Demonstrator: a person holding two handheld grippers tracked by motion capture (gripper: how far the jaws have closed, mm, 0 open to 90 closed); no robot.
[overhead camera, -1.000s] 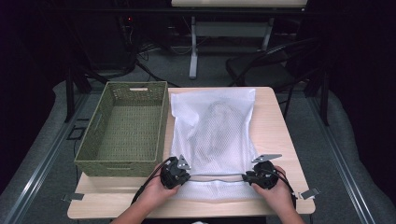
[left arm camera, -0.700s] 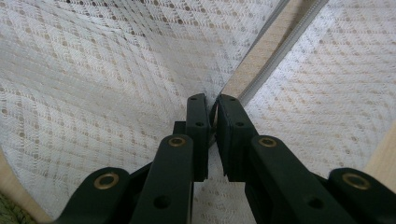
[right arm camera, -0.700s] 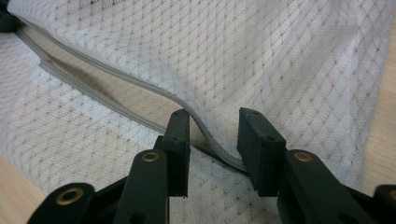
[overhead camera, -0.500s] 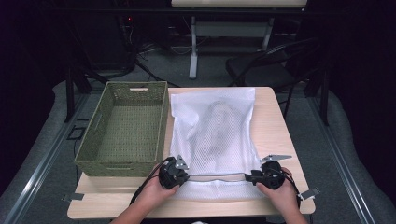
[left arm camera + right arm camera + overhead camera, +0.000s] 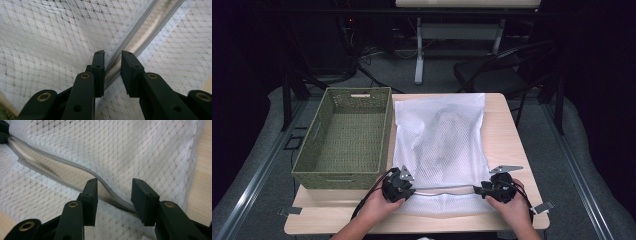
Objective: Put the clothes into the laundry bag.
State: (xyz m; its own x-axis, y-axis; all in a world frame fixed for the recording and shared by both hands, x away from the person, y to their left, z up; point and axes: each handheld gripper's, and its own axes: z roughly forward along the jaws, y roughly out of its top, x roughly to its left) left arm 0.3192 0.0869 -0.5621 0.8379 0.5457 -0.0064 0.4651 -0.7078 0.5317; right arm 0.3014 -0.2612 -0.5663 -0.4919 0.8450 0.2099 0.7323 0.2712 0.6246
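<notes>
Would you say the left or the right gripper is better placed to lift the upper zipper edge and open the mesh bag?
Probably the right gripper: its open jaws straddle the raised zipper edge of the mesh bag. The left gripper stands narrower, over the slit's closed end.

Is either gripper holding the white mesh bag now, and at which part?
Nothing is held. Both the left gripper and right gripper have just been opening; their jaws only straddle the grey zipper edge of the white mesh laundry bag.
</notes>
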